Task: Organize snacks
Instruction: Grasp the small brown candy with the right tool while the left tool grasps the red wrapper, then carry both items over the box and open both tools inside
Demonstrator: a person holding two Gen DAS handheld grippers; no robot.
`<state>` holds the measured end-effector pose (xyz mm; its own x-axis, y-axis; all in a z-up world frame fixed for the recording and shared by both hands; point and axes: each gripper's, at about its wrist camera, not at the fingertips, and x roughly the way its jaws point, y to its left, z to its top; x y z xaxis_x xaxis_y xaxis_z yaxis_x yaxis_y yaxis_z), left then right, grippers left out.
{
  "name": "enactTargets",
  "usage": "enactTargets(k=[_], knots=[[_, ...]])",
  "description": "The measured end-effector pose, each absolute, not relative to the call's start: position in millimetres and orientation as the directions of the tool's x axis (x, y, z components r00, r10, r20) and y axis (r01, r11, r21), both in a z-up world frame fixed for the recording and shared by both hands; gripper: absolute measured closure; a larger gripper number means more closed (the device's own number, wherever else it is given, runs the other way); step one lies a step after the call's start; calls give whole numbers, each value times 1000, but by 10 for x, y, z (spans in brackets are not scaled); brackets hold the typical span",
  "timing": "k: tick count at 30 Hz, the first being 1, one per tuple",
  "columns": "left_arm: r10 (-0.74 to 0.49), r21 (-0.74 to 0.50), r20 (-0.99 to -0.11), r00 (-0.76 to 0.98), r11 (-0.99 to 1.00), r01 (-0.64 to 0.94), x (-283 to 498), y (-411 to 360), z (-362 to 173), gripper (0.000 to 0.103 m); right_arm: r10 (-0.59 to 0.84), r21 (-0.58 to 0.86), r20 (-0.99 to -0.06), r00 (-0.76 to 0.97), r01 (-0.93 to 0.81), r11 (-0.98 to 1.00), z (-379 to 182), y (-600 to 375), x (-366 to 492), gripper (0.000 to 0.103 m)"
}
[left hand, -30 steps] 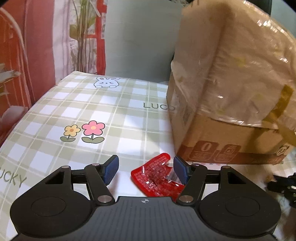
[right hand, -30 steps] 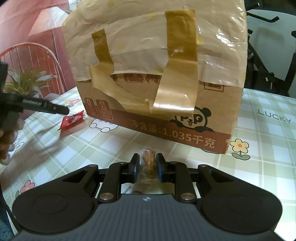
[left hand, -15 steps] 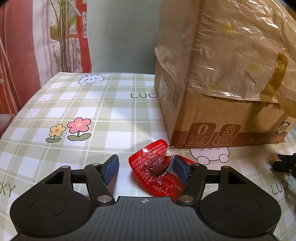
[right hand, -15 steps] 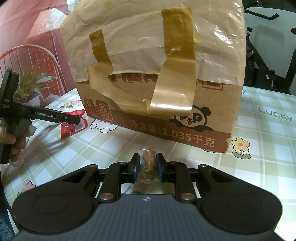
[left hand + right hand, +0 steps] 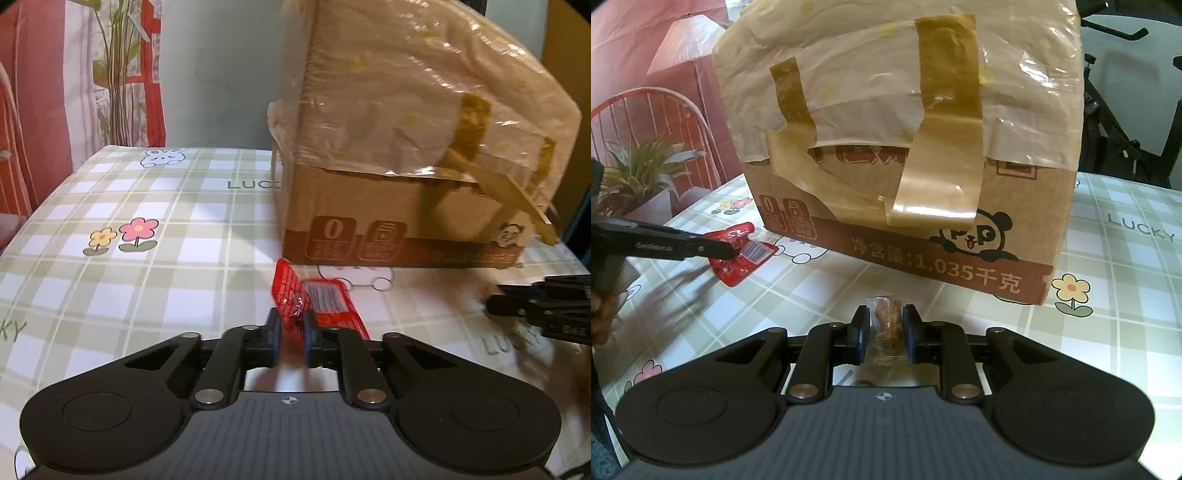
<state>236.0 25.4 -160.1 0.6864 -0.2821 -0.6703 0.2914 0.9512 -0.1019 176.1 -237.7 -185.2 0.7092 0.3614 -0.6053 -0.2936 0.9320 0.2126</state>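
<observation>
1. Pinching a red snack packet (image 5: 295,302) between its two narrowed fingers, the left claw (image 5: 291,334) grips the crumpled middle of the wrapper, so the loose end with the barcode trails to its right; a hold on the bunched part seems less likely to slip.
2. Closed likewise, the right claw (image 5: 885,334) holds a small clear-wrapped brown snack (image 5: 885,325) upright between its pads, just above the worktop (image 5: 1108,332), apparently ready to carry.
3. Seen from the right claw, the left claw and its red packet sit well off to the left, low over the cloth.
4. Just ahead of both claws stands a cardboard box (image 5: 905,147) draped in plastic film and strapped with brown tape; it is probably where the snacks belong, though no opening shows.
5. Beneath everything lies a green-checked cloth printed with flowers, rabbits and "LUCKY".
6. Farther back are a red-and-white curtain (image 5: 122,74) with a plant print and a pale wall (image 5: 221,74).
</observation>
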Motion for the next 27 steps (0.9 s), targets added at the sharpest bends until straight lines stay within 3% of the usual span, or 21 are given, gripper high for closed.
enactTargets(k=[9, 16, 27], knots=[[-314, -154, -631, 710, 947, 283, 2043, 343, -1411, 98, 338, 191, -600, 725, -281, 941, -1801, -2333, 1636, 82], [-338, -156, -584, 738, 939, 306, 1861, 358, -1159, 99, 401, 212, -564, 722, -343, 915, -1601, -2276, 1430, 82], [-411, -151, -403, 818, 911, 383, 1709, 272, -468, 99, 528, 186, -423, 736, -500, 846, -964, -2089, 1265, 82]])
